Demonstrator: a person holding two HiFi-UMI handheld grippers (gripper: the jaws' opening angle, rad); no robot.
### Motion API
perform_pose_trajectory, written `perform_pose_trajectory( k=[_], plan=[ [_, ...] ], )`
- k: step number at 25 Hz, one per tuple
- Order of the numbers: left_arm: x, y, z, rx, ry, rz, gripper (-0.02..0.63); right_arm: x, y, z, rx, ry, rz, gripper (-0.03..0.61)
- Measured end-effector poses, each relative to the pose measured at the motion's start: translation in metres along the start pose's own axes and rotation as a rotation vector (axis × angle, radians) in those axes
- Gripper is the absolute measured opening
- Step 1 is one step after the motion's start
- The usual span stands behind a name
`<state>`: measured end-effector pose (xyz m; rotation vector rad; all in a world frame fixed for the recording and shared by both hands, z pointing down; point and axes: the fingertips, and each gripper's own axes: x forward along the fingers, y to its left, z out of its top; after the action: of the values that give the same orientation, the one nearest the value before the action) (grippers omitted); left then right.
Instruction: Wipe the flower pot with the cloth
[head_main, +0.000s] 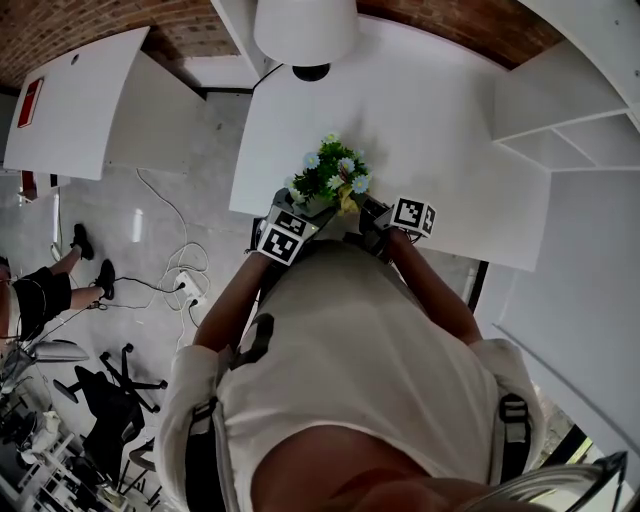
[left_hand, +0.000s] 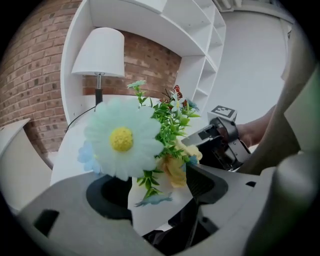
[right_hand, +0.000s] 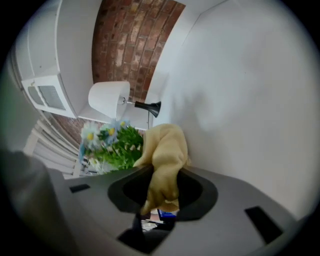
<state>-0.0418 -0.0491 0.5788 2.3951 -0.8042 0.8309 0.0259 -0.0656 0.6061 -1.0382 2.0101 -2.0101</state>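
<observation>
Cloth (right_hand: 165, 150) pinched in right claw (right_hand: 162, 192), just right of flowers (head_main: 332, 172); left claw (left_hand: 157, 192) spread at flowers' base, grip unclear.

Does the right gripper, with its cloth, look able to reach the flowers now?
Probably yes. The right gripper holds the yellow cloth right beside the flowers, with nothing between them; the left gripper is at their other side.
</observation>
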Motion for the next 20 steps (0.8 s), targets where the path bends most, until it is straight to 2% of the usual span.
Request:
perform_pose_trajectory(
  k=[2,5,8,10,14,17,20],
  plan=[
    [0.003,-0.01,-0.004,-0.002,0.027,-0.046,0.33,0.004,-0.012,-0.016,0.033,0.05,-0.033,0.127],
    [0.014,-0.027,-0.014,-0.031,0.092,-0.145,0.33,0.006,-0.018,-0.018,0.055,0.074,-0.04,0.127],
    [0.011,-0.024,-0.005,-0.038,0.047,-0.142,0.33,0.006,-0.019,-0.014,0.017,0.085,-0.047,0.129],
    [-0.003,-0.015,0.001,0.001,0.026,-0.122,0.33,0.005,-0.018,-0.013,0.019,0.078,-0.047,0.129],
    [-0.029,0.022,0.017,0.07,-0.025,-0.019,0.33,-0.004,-0.013,-0.004,0.016,0.049,-0.043,0.129],
    [-0.021,0.03,0.031,0.142,-0.035,-0.054,0.33,-0.008,0.0,0.014,-0.001,0.005,-0.011,0.129],
    [0.006,0.022,0.022,0.241,0.03,-0.1,0.331,-0.008,0.015,0.031,-0.014,-0.023,0.039,0.13]
  ],
)
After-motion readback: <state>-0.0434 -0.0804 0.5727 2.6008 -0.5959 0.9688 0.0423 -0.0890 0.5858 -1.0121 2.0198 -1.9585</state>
